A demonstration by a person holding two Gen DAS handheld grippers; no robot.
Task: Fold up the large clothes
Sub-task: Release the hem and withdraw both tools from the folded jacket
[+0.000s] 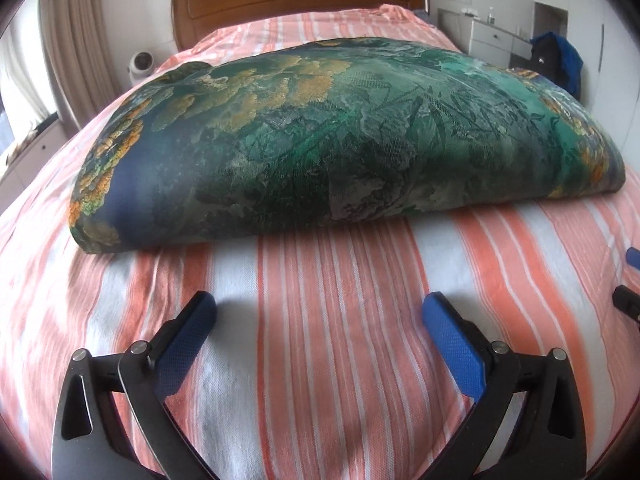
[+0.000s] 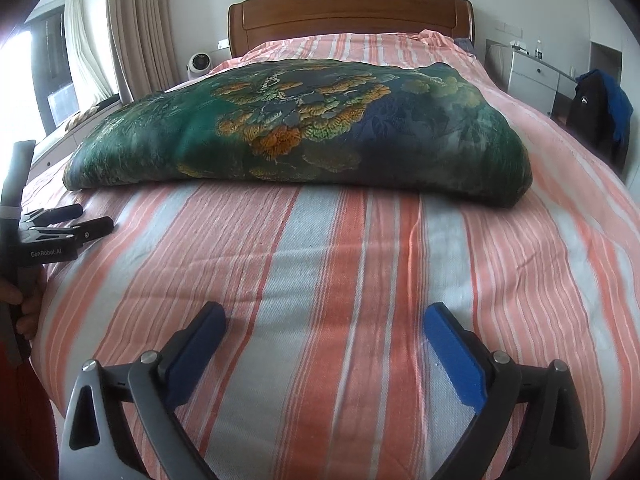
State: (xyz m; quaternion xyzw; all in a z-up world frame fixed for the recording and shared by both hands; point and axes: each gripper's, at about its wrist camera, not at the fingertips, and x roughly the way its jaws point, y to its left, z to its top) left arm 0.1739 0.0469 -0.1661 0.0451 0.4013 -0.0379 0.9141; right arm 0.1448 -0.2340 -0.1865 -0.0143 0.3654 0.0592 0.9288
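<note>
In front of me is a bed (image 1: 328, 320) with a brown wooden headboard (image 2: 352, 16), covered by a sheet (image 2: 320, 264) striped orange, white and pale grey. 1 thing lies directly on it: a folded cloth (image 1: 340, 140) printed in green, dark blue and orange, stretched across the middle of the bed, its near fold facing me and striped sheet showing all around it.

Right gripper (image 2: 324, 320) spread wide, empty, over striped bed (image 2: 320, 248). Folded green floral cloth (image 2: 304, 132) lies flat further up, well apart. Left gripper (image 2: 68, 220) at left edge, low over sheet, gap unclear. Headboard (image 2: 352, 16) behind.
</note>
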